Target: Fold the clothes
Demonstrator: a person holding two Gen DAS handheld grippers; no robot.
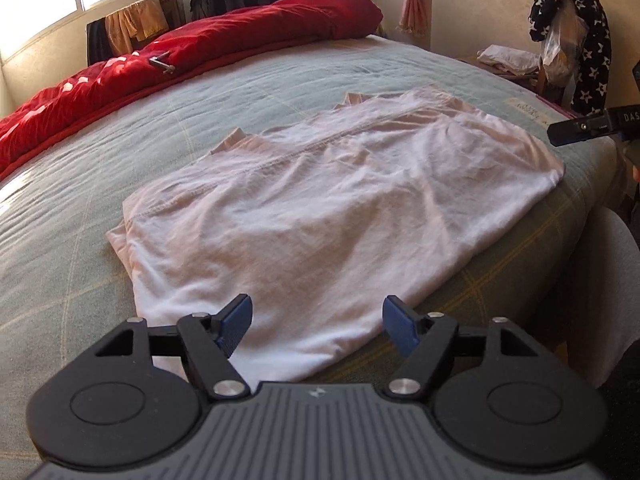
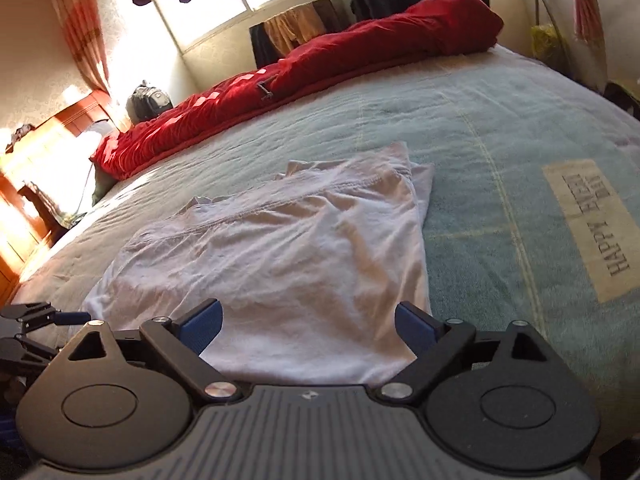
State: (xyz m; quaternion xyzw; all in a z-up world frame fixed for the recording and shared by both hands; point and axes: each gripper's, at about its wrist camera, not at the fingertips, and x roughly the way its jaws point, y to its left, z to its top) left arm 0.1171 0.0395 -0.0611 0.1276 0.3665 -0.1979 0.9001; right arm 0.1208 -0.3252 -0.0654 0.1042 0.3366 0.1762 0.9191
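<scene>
Shirt [image 1: 332, 216] first: it is pale pink, folded over on itself, and it lies flat on the bed [image 1: 80, 216] near the front edge. A stitched seam runs across it.

Words can be read in two spots. A tan patch [image 2: 592, 228] on the blue-green bed cover says "HAPPY EVERY DAY" (the last word is a bit fuzzy). Only the right wrist view shows that patch well. In the left wrist view, white letters "DAS" sit on a black part of the right claw [image 1: 576, 130], which pokes in from the side just beside the shirt's far corner.

The left claw [image 1: 318, 328] hangs over the near edge of the shirt. Its blue fingers [image 1: 236, 320] are spread wide and pinch nothing. The right claw, seen in its own view, also has its blue fingers [image 2: 204, 326] spread wide above the shirt, with nothing in them.

A red blanket [image 1: 192, 52] is bunched along the far side of the bed. The left wrist view alone shows a black scarf with white stars [image 1: 592, 60] hanging by the wall. The right wrist view alone shows a grey backpack [image 2: 150, 100] and a striped curtain [image 2: 80, 20] by the bright window.
</scene>
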